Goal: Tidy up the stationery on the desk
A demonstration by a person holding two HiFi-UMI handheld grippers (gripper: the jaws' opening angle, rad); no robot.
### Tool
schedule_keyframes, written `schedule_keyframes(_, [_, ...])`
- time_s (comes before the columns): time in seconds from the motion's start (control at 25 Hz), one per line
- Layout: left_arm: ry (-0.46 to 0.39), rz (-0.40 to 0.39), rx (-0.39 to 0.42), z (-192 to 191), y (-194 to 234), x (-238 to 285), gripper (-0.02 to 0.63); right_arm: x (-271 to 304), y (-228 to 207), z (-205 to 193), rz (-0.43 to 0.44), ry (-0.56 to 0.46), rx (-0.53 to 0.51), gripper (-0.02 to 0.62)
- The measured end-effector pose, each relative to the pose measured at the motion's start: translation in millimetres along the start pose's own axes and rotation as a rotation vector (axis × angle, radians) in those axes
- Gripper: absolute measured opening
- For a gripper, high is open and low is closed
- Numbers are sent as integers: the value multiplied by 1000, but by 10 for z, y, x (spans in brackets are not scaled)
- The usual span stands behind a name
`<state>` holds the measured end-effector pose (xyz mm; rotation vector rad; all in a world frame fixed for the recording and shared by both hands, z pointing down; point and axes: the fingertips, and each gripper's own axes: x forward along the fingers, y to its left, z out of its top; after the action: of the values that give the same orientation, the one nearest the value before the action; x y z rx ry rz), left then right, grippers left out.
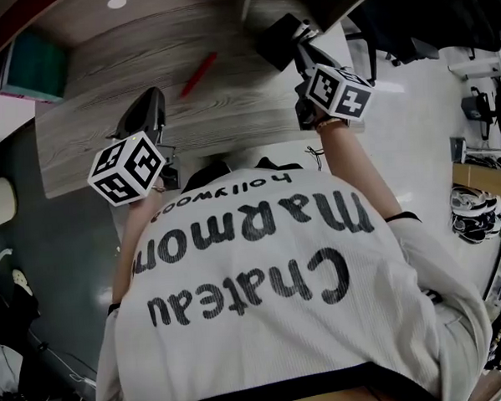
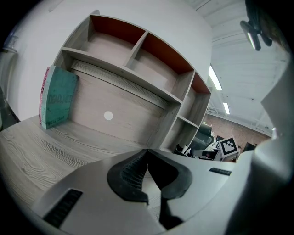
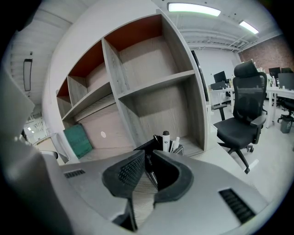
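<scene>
The person's white top (image 1: 264, 304) sits nearest. Beyond it, we find the right gripper (image 3: 149, 151) clamped on what appears to be a dark pen (image 3: 151, 172), just short of the pen holder (image 3: 145, 145). The left gripper (image 2: 147, 151) is closed and empty. A red pen (image 1: 198, 74) lies left of the holder, so we judge the tidying unfinished.

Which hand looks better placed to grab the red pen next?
Left: the left gripper is empty and nearer the red pen; the right gripper grips a dark pen by the holder.

White shirt (image 1: 267, 354), black lettering (image 1: 248, 289)
</scene>
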<state>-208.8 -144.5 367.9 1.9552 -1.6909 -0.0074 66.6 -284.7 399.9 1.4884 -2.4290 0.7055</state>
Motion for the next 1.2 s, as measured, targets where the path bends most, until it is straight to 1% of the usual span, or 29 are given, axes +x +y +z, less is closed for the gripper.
schedule_keyframes(0.28, [-6, 16, -2, -13, 39, -54, 17, 20, -38, -47, -16, 8, -9, 63])
schedule_keyframes(0.76, [-16, 40, -17, -2, 105, -88, 17, 104, -36, -82, -16, 25, -13, 60])
schedule_keyframes(1.0, [-4, 52, -15, -78, 23, -85, 17, 120, -85, -87, -6, 19, -9, 58])
schedule_keyframes(1.2, [-25, 78, -16, -83, -4, -212, 17, 114, -72, -154, -1, 41, -39, 63])
